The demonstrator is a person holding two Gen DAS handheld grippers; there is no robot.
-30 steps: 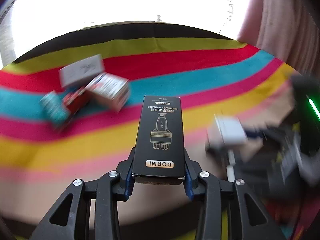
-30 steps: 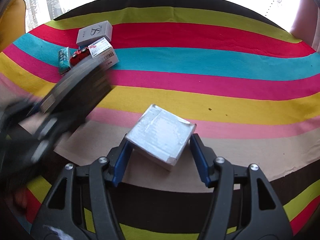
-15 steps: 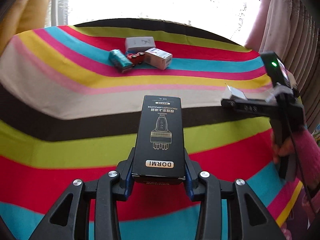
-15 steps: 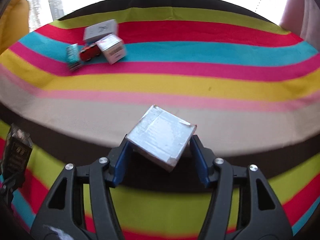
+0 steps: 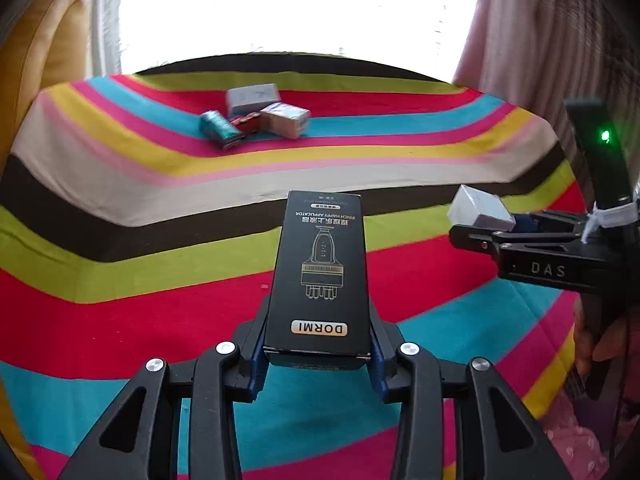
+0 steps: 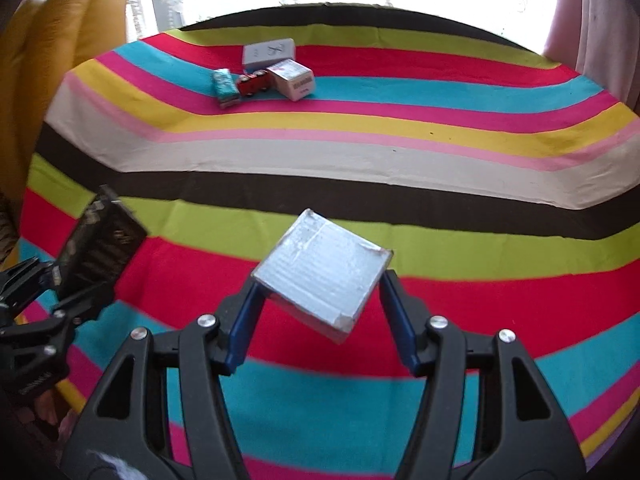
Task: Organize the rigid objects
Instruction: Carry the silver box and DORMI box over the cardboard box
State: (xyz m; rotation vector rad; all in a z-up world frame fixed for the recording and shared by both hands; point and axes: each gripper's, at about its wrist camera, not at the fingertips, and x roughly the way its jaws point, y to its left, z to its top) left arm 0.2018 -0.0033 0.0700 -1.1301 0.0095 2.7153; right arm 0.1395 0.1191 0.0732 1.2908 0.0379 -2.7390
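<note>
My left gripper [image 5: 318, 340] is shut on a tall black DORMI box [image 5: 320, 272], held above the striped cloth [image 5: 120, 264]. My right gripper [image 6: 320, 300] is shut on a silver-grey square box [image 6: 322, 276], tilted on its corner. Each gripper shows in the other view: the right one with its box [image 5: 480, 210] at the right, the left one with the black box [image 6: 100, 248] at the left. At the far side lies a cluster: a grey box [image 6: 270, 51], a white box [image 6: 294, 79], a red toy car [image 6: 252, 83] and a teal packet [image 6: 225, 86].
The striped cloth covers a wide surface that drops at the front and sides. A yellow cushion [image 6: 48, 52] stands at the left. Pink curtains [image 5: 540, 40] hang at the right before a bright window [image 5: 280, 4].
Both grippers have pulled back and up from the far cluster, still holding their boxes. The cluster now looks smaller and farther away.
</note>
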